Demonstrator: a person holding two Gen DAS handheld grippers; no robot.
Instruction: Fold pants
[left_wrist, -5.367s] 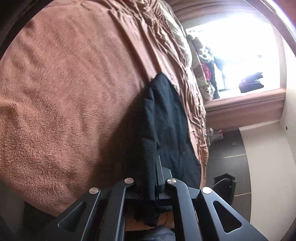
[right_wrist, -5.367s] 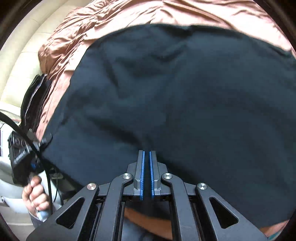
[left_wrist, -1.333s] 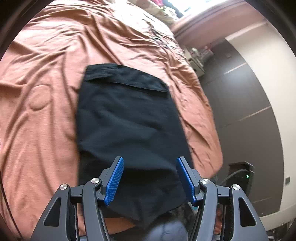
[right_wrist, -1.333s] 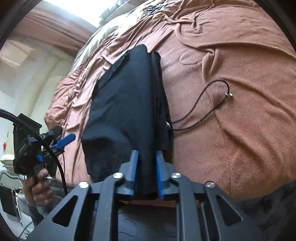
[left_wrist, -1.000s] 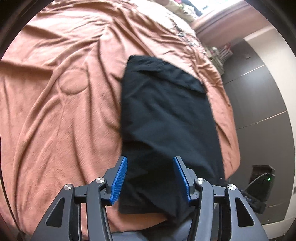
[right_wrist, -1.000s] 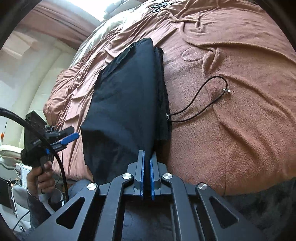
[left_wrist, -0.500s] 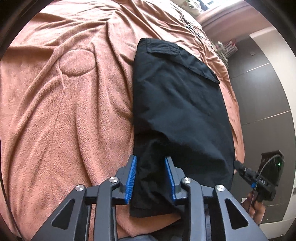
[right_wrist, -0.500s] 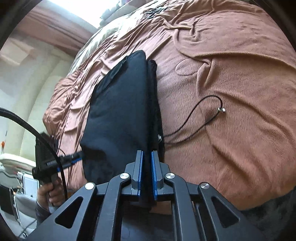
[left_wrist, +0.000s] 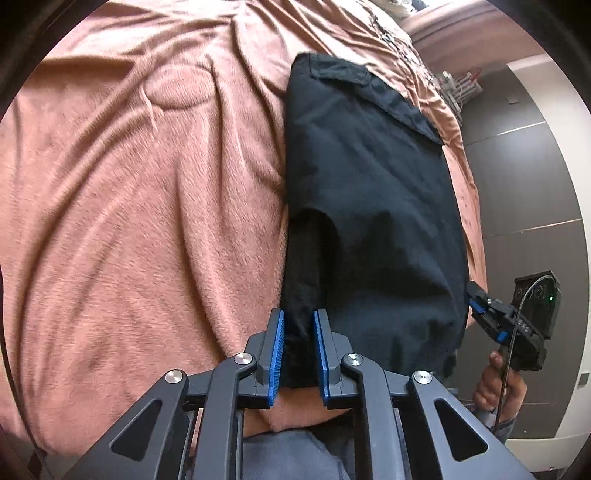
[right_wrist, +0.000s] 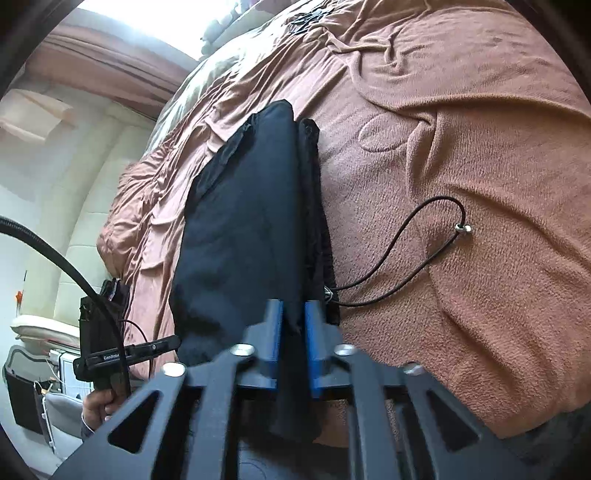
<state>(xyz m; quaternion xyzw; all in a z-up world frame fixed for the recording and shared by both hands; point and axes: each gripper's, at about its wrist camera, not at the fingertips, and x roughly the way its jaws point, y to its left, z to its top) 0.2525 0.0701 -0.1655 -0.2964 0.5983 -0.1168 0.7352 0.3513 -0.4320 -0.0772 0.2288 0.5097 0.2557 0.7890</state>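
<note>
Across both wrist views, a brown blanket (left_wrist: 147, 206) fills the frame. Centre-right on it lie the folded black pants (left_wrist: 369, 192). Bottom centre, the left gripper (left_wrist: 298, 350) has just been closing around their near left corner; the right gripper (right_wrist: 291, 339), jaws parting, straddles the pants' right edge.

One folded pair of black pants (left_wrist: 373, 206), one brown blanket (left_wrist: 147, 206), one black drawstring (right_wrist: 413, 240), two grippers
</note>
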